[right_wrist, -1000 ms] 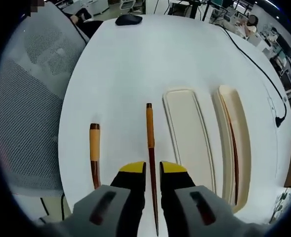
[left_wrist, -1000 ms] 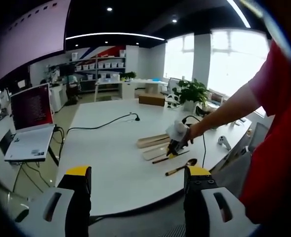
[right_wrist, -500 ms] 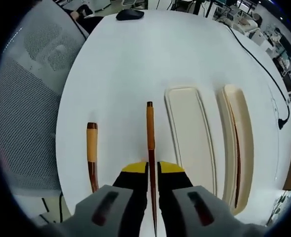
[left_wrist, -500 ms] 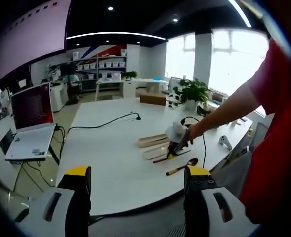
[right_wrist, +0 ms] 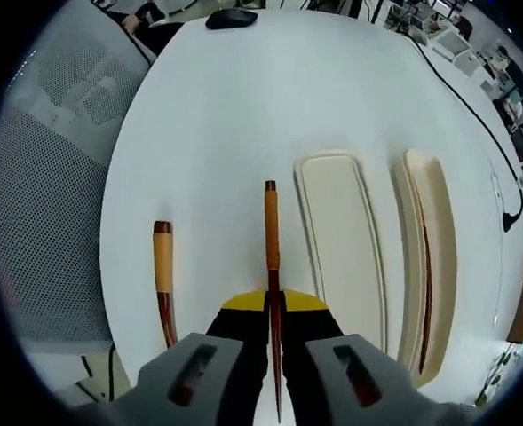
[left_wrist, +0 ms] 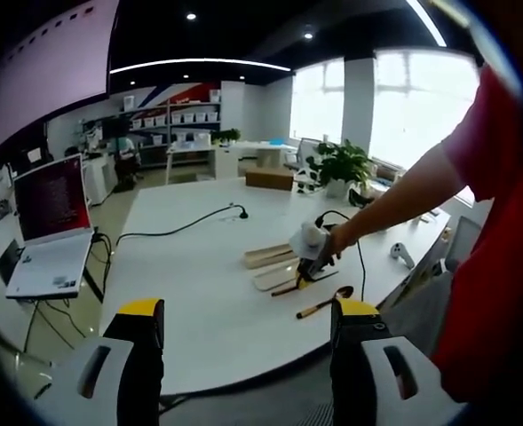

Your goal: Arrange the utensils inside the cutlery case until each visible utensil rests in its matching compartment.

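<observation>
Right tool (right_wrist: 273,300) closing on the chopstick (right_wrist: 271,257)!
Jaws are now pinching its shaft on the table (right_wrist: 243,106), just left of the case tray (right_wrist: 343,240) — ready for lifting. Left tool (left_wrist: 243,311) hanging open, away.

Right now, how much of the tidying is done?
Done: one dark chopstick already lies in the narrow tray. In hand: the right gripper is shut on a second chopstick. Left: that chopstick, and the spoon beside it on the table.

My right gripper (right_wrist: 271,302) has its fingers (right_wrist: 243,306) clamped together low; my left gripper (left_wrist: 243,312) hangs wide open, raised.
</observation>
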A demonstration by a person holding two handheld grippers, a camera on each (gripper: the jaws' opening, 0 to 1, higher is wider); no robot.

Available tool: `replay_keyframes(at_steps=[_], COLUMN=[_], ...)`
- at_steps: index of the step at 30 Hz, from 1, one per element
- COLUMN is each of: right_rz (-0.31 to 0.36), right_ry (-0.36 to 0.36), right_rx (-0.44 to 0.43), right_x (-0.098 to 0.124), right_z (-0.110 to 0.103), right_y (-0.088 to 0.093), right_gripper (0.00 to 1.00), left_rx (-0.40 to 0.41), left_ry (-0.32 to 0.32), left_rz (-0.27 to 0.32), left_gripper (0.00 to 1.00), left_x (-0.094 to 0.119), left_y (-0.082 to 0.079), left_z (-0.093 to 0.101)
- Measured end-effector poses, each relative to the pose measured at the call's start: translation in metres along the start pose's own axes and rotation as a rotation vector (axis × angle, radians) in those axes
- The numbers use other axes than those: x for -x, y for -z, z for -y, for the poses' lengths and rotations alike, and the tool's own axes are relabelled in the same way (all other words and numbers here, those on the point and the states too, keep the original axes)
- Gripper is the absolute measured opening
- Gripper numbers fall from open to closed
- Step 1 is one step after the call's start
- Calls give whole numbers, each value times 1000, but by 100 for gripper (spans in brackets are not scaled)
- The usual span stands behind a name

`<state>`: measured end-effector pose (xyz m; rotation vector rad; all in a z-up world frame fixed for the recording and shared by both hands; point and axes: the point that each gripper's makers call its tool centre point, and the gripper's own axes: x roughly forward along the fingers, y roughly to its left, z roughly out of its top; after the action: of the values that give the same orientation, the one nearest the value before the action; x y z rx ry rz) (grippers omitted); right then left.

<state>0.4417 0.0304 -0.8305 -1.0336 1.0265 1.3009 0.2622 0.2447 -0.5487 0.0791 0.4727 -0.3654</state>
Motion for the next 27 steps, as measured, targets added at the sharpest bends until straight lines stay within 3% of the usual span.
replay_keyframes(at_steps=[3,6,9,16,20,27], right_rz=[-13,-18,-21,-5,7,-5], right_ry=[5,33,35,67,52,36], right_rx=[1,87,46,54,16,32], right_x=[0,0,1,15,19,24], right_z=[0,-2,-3,5,4,-6], right_y=[0,-1,1,-2,-3,-4], right_gripper=[0,0,0,0,0,0], left_rx=[1,-4,-9,-11,-8,1], left_ry=[4,10,12,11,11,13], left_rz=[3,-5,-5,13,15,13], left_gripper=[78,78,78,78,78,78], left_x=[0,-1,-1,2,4,4], left_y=[0,2,2,-2,1,6], left_z=[1,3,4,6,9,12])
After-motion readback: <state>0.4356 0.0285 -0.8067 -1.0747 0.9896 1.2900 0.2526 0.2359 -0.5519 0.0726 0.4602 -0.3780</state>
